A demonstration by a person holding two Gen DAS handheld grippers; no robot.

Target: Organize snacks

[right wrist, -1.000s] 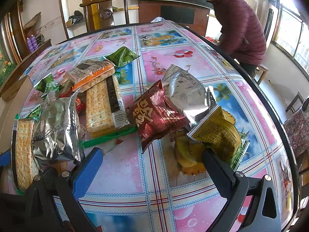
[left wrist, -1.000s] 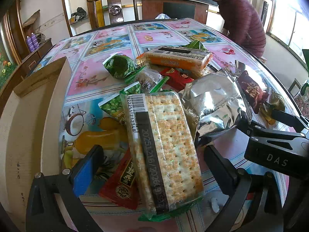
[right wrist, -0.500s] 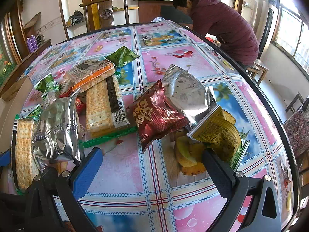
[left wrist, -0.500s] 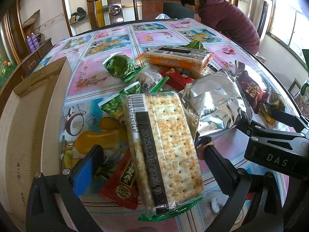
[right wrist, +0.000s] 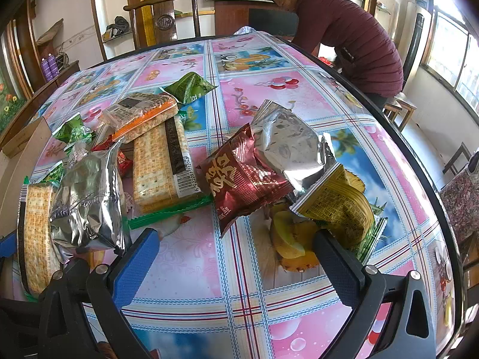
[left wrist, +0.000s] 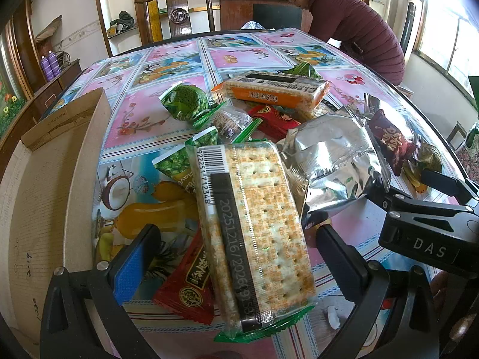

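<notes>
A heap of snack packs lies on the flowered tablecloth (left wrist: 149, 113). My left gripper (left wrist: 236, 258) is open, its fingers standing on either side of a long cracker pack (left wrist: 254, 224) without touching it. A red packet (left wrist: 185, 287) lies under that pack, and a crumpled silver bag (left wrist: 332, 161) is just to its right. My right gripper (right wrist: 236, 261) is open over bare cloth, a little short of a dark red bag (right wrist: 242, 176), a second silver bag (right wrist: 287, 143) and a yellow packet (right wrist: 338, 206).
An open cardboard box (left wrist: 45, 179) stands at the table's left edge. Further back lie an orange cracker pack (left wrist: 275, 92) and green pea packets (left wrist: 185, 104). A person (left wrist: 353, 30) bends over beyond the far right edge. A wooden chair (left wrist: 176, 6) stands behind the table.
Both grippers and the snacks have stayed put. The person in the background has bent lower and leaned to the left.
</notes>
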